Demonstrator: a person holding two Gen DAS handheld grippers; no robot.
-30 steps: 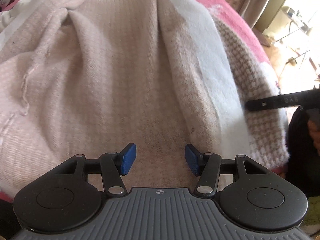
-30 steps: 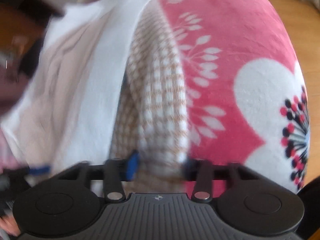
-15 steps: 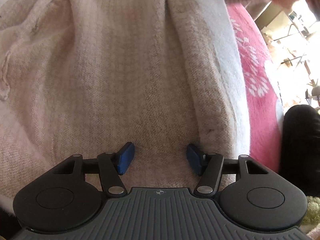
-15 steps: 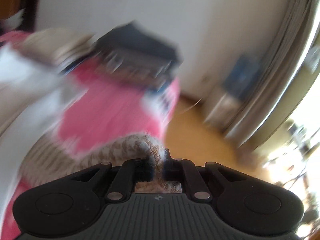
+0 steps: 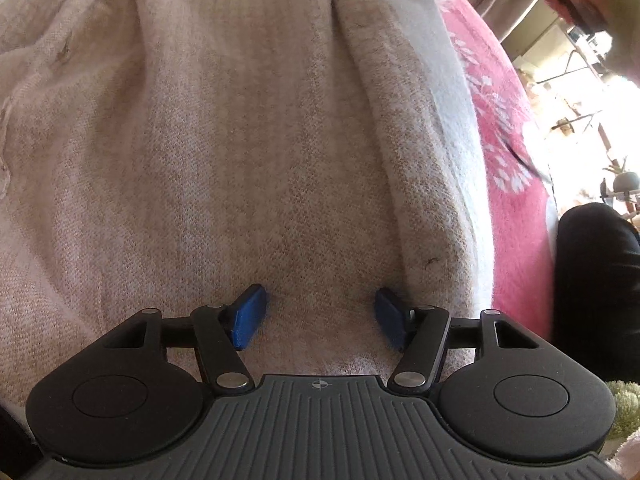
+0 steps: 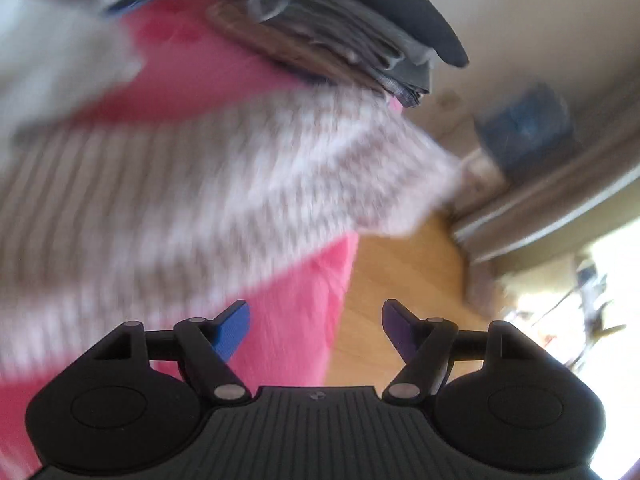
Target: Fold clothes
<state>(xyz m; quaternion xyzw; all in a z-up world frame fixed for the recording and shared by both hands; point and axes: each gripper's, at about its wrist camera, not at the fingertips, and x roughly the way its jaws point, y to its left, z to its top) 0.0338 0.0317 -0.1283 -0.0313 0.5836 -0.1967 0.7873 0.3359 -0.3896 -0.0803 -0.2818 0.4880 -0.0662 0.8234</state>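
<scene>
A pale beige knit sweater (image 5: 240,152) fills the left wrist view, lying on a pink floral blanket (image 5: 508,168). My left gripper (image 5: 318,318) is open, its blue pads resting on or just above the sweater's near part. In the right wrist view, the sweater's houndstooth-patterned sleeve (image 6: 240,176) is blurred and loose over the pink blanket (image 6: 288,320). My right gripper (image 6: 316,326) is open and empty, just short of the sleeve.
A stack of folded dark and grey clothes (image 6: 344,40) lies at the blanket's far end. A wooden floor (image 6: 400,280) lies beyond the blanket's edge, with a curtain and wall (image 6: 560,216) behind. A black object (image 5: 596,288) sits right of the sweater.
My right gripper, shut on the houndstooth sleeve half a second ago, has opened and let it go. The left gripper has stayed open, now lower and closer over the sweater.
</scene>
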